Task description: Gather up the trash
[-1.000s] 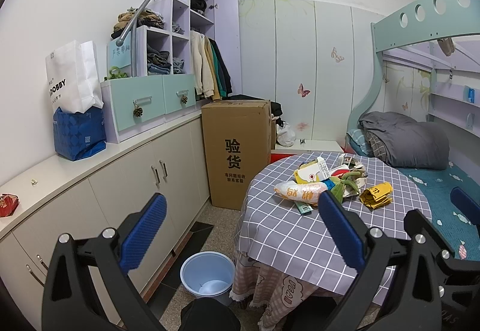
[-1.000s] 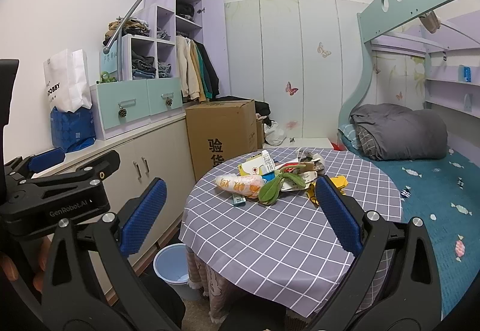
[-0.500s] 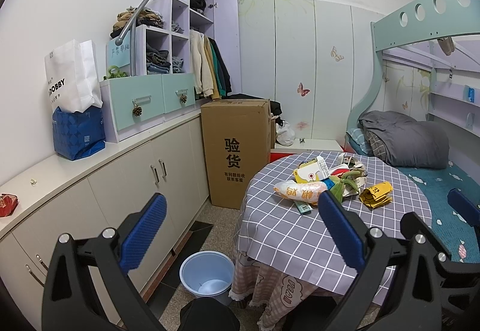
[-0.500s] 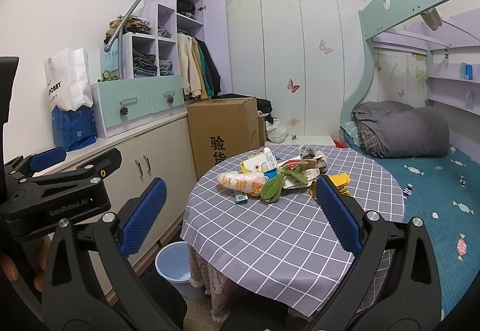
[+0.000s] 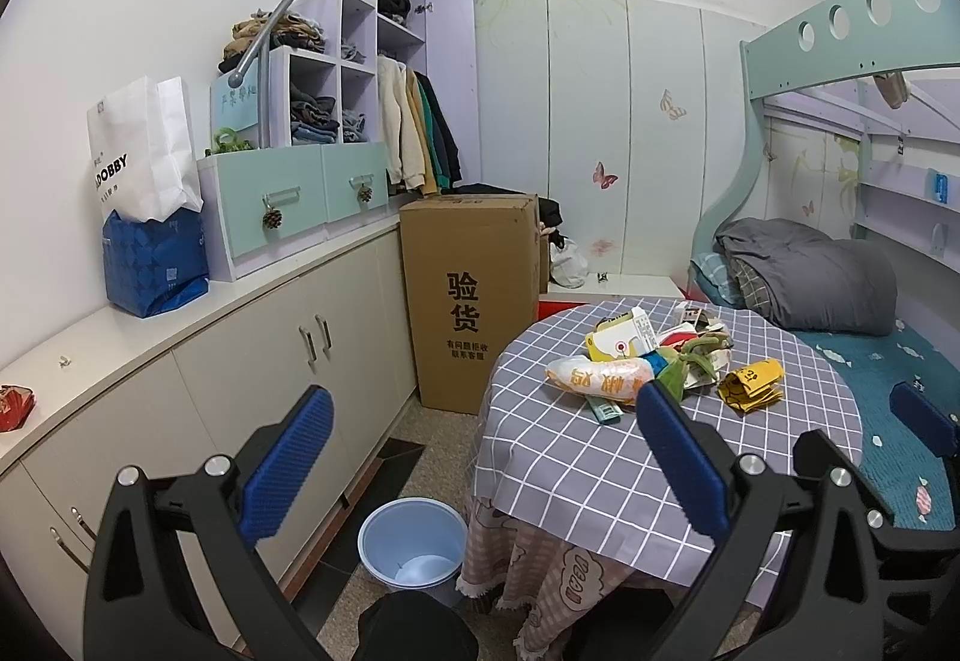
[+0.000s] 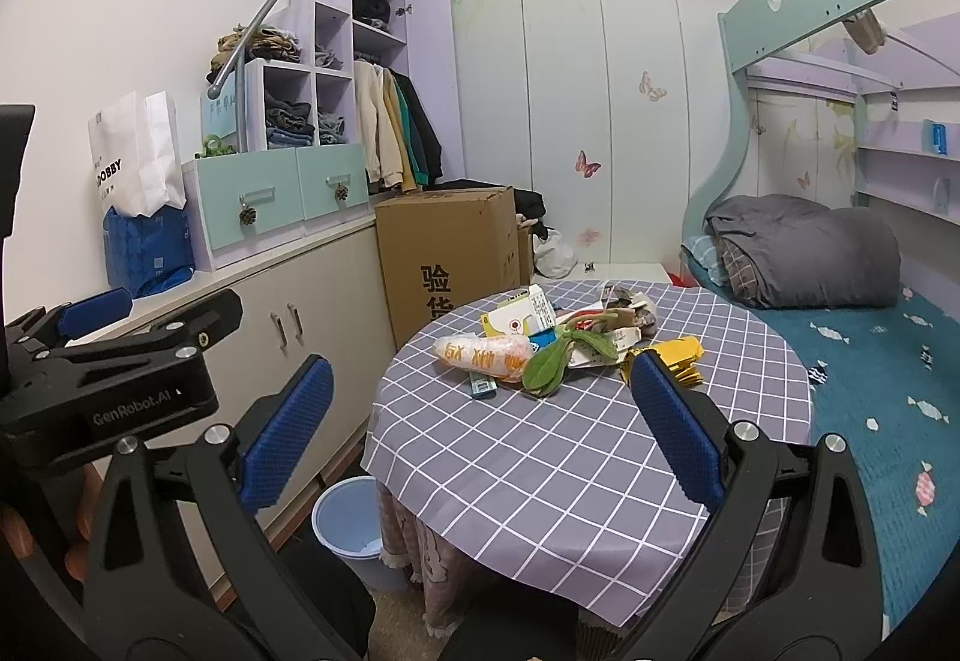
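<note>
A heap of trash point(image 5: 654, 361) point(image 6: 558, 340) lies on the far half of a round table with a grey checked cloth point(image 5: 576, 457) point(image 6: 528, 457): an orange-and-white snack bag point(image 5: 600, 378) point(image 6: 483, 352), a yellow-white carton point(image 5: 621, 338), green leaves point(image 6: 549, 367) and yellow wrappers point(image 5: 750, 385) point(image 6: 684, 358). A light blue bin point(image 5: 413, 541) point(image 6: 348, 523) stands on the floor left of the table. My left gripper point(image 5: 480, 457) is open and empty, short of the table. My right gripper point(image 6: 480, 433) is open and empty over the table's near edge.
White cabinets point(image 5: 252, 361) run along the left wall with bags on top. A tall cardboard box point(image 5: 471, 301) stands behind the table. A bunk bed with a grey duvet point(image 5: 810, 277) fills the right side. A hand point(image 6: 18, 535) holds the left gripper's body at the left.
Both views have drifted slightly; the right gripper has moved a little nearer the table. Both grippers stay open and empty.
</note>
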